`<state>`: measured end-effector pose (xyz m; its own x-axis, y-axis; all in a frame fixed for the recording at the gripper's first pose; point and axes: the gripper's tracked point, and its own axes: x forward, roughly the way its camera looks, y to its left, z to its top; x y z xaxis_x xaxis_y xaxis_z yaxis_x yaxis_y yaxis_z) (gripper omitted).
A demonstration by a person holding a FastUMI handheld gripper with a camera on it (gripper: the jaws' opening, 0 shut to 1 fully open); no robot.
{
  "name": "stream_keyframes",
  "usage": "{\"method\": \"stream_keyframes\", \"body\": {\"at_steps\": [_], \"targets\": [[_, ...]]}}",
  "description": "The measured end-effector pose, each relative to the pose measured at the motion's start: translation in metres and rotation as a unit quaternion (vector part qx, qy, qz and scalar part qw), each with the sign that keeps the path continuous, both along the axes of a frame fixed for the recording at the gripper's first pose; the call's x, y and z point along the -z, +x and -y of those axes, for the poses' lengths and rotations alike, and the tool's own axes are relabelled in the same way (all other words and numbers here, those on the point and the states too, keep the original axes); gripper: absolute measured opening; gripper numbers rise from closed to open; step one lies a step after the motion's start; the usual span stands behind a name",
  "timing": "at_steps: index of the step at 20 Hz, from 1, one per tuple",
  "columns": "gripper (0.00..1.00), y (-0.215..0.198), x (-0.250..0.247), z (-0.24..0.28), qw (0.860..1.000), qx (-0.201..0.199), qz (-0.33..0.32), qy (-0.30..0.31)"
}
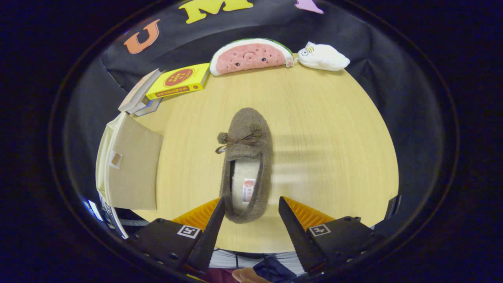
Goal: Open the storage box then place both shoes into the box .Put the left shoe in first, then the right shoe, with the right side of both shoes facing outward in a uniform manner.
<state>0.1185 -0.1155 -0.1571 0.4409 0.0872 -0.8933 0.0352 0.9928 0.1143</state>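
The hand-held gripper point(251, 206) hangs low over a pale wooden table point(334, 129) with its fingers spread wide and holding nothing. Between the fingertips sits the heel of a fuzzy grey-brown slipper with a small bow and pompoms point(247, 165); the heel lies in the gap, the left fingertip touching or just beside its left flank, the right one standing a little clear. The shoe's long axis runs straight away from the gripper, heel nearest, toe pointing toward the far side of the table, so it lines up with the fingers rather than lying across them. That alignment is what the grasp depends on: closing the fingers here would probably pinch the heel collar from both sides.

The beige storage box with its flap lid swung open point(131, 169) stands well off to the left of the shoe, at the table's edge. Carrying the shoe there would likely need a leftward swing and a turn.

Beyond the slipper, along the far edge, rest a yellow book on a small stack point(178, 80), a watermelon-slice plush cushion point(249, 56) and a white plush toy point(323, 57)
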Motion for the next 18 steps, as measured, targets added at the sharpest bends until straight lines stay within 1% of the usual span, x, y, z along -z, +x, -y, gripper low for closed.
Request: {"method": "stream_keyframes", "body": {"at_steps": [2, 5, 9, 11, 12, 13, 15, 16, 17, 18], "targets": [[0.84, 0.014, 0.012, 0.010, 1.000, 0.012, 0.001, -0.002], [0.84, 0.033, 0.017, 0.016, 1.000, 0.018, 0.010, -0.002], [0.76, 0.045, 0.022, 0.016, 1.000, -0.006, -0.008, -0.026], [0.67, 0.051, 0.025, 0.012, 0.999, -0.020, -0.016, -0.035], [0.45, 0.051, 0.030, 0.009, 0.999, -0.025, -0.029, -0.035], [0.39, 0.050, 0.033, 0.006, 0.998, -0.031, -0.040, -0.035], [0.42, 0.051, 0.039, 0.005, 0.997, -0.045, -0.049, -0.049], [0.44, 0.059, 0.039, 0.003, 0.997, -0.053, -0.046, -0.041], [0.24, 0.056, 0.046, 0.007, 0.997, -0.043, -0.044, -0.039], [0.05, 0.057, 0.041, 0.004, 0.998, -0.037, -0.045, -0.033]]}}
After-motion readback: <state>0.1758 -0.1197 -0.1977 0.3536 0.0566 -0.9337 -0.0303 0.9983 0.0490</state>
